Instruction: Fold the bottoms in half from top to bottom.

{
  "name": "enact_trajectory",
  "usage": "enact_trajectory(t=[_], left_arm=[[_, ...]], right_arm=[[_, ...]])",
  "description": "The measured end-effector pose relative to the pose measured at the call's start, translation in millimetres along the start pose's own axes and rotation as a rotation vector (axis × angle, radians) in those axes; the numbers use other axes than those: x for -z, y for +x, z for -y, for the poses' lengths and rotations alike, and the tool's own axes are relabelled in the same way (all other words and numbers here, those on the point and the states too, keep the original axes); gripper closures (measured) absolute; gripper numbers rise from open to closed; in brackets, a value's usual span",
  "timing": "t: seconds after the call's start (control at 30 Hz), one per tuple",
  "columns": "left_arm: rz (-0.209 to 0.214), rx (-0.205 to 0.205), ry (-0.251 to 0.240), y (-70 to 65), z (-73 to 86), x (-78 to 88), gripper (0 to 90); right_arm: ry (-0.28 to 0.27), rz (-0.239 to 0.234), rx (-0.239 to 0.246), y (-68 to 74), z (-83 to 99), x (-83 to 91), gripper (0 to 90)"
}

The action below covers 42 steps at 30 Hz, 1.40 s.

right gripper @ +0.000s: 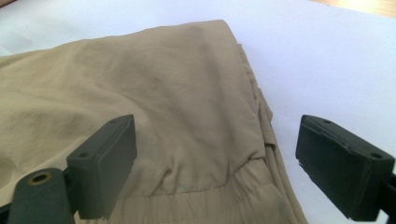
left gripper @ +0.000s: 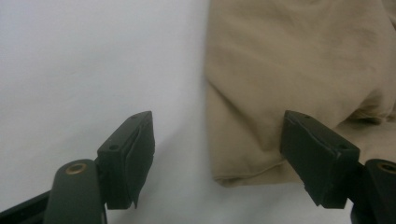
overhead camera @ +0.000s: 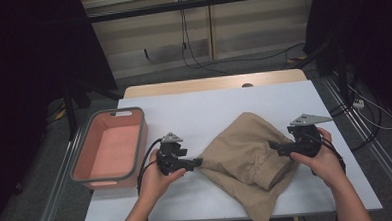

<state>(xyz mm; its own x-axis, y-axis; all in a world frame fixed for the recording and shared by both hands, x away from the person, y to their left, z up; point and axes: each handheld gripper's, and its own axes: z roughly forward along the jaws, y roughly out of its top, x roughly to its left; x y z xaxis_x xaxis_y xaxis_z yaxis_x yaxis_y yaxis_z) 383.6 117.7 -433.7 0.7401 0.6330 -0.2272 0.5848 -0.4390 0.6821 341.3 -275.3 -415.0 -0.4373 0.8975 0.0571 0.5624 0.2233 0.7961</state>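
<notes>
A tan garment lies crumpled on the white table, with one end hanging over the front edge. My left gripper is at the garment's left corner with its jaws open. In the left gripper view that gripper has the cloth corner between its pads, which do not press on it. My right gripper is at the garment's right side, also open. In the right gripper view its jaws straddle the gathered elastic band of the cloth without touching it.
A pink tub with a grey rim stands at the table's left edge, close to my left hand. A wooden strip runs along the table's far edge. Cables lie on the floor beyond it.
</notes>
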Motion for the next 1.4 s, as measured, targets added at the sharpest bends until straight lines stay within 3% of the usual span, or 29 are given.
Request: enact_trajectory(t=[0.1,0.5,0.67,0.97,1.17,1.4], left_arm=[[-0.013,-0.01,0.034,0.4,4.7,-6.8,29.7],[-0.027,-0.027,0.048,-3.5,12.7,-10.4,44.4],[0.008,-0.033,0.06,-8.6,12.3,-12.1,65.4],[0.014,-0.03,0.09,-13.1,9.8,-12.0,82.1],[0.009,-0.016,0.114,-12.3,3.3,-9.5,85.4],[-0.012,0.023,0.102,3.6,-7.1,-0.6,85.9]], right_arm=[[0.002,-0.001,0.002,1.2,-0.1,-0.7,11.7],[-0.01,0.005,0.009,4.0,0.5,2.3,11.7],[-0.008,0.008,0.01,3.5,1.5,2.5,11.8],[-0.011,0.009,0.024,4.6,1.7,1.9,11.8],[-0.018,0.016,0.025,2.8,1.5,3.4,11.7],[-0.023,0.024,0.021,1.4,3.5,4.9,11.7]])
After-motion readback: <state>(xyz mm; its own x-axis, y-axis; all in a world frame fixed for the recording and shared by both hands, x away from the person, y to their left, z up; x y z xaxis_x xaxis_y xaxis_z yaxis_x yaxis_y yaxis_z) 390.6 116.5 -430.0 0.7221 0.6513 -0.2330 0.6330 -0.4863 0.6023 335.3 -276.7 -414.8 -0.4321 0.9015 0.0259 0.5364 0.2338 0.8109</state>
